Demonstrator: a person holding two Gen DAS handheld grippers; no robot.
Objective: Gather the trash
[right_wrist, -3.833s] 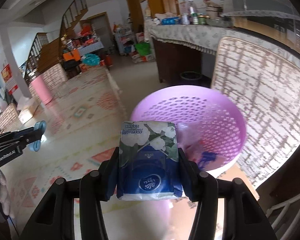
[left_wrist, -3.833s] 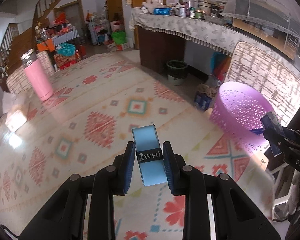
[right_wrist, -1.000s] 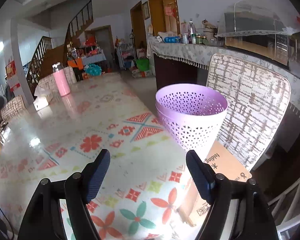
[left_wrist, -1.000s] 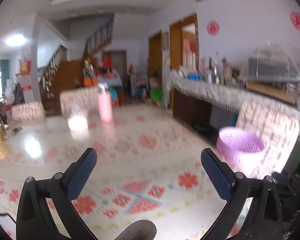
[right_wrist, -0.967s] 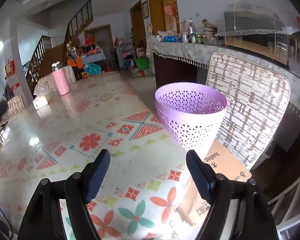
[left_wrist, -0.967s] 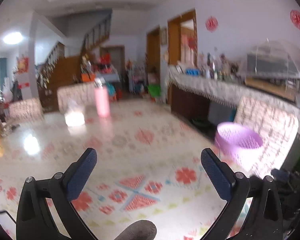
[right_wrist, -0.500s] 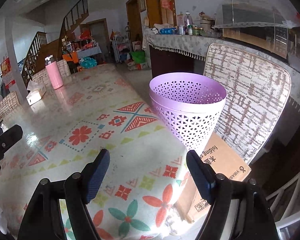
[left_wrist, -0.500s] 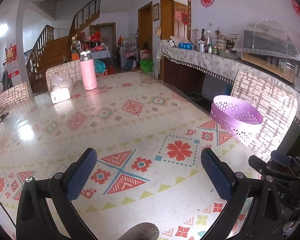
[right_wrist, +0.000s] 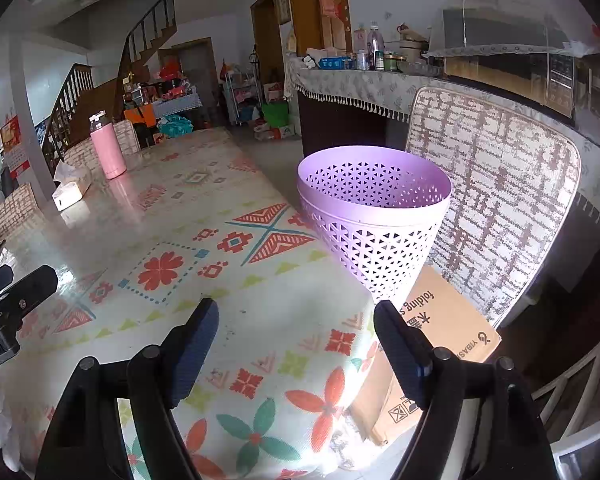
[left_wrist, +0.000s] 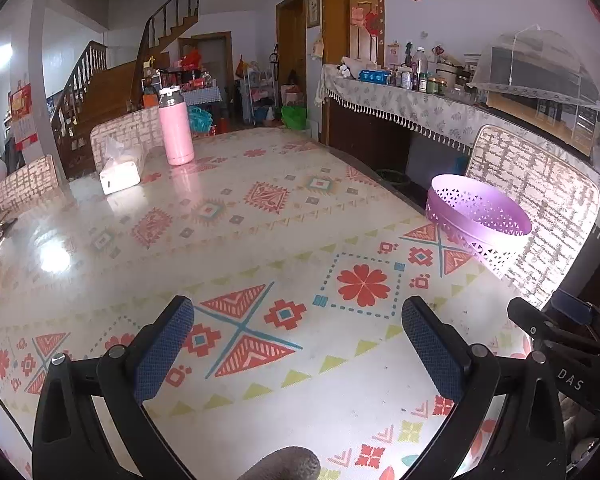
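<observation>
A purple perforated waste basket [right_wrist: 374, 220] stands just past the table's right edge, in front of a patterned chair; it also shows in the left wrist view [left_wrist: 480, 222]. Its inside is hidden from here. My left gripper [left_wrist: 298, 328] is open and empty above the patterned tablecloth. My right gripper [right_wrist: 296, 328] is open and empty near the table's right edge, short of the basket. Each gripper shows at the edge of the other's view.
A pink flask [left_wrist: 175, 130] and a white tissue box [left_wrist: 120, 174] stand at the table's far end. A cardboard box [right_wrist: 440, 340] lies on the chair [right_wrist: 496, 196] under the basket. A cluttered sideboard [left_wrist: 420, 108] runs along the right wall.
3.8 s ago my left gripper held a light blue packet and my right a tissue pack over the basket. Both are open and empty now and have drawn back from the basket.
</observation>
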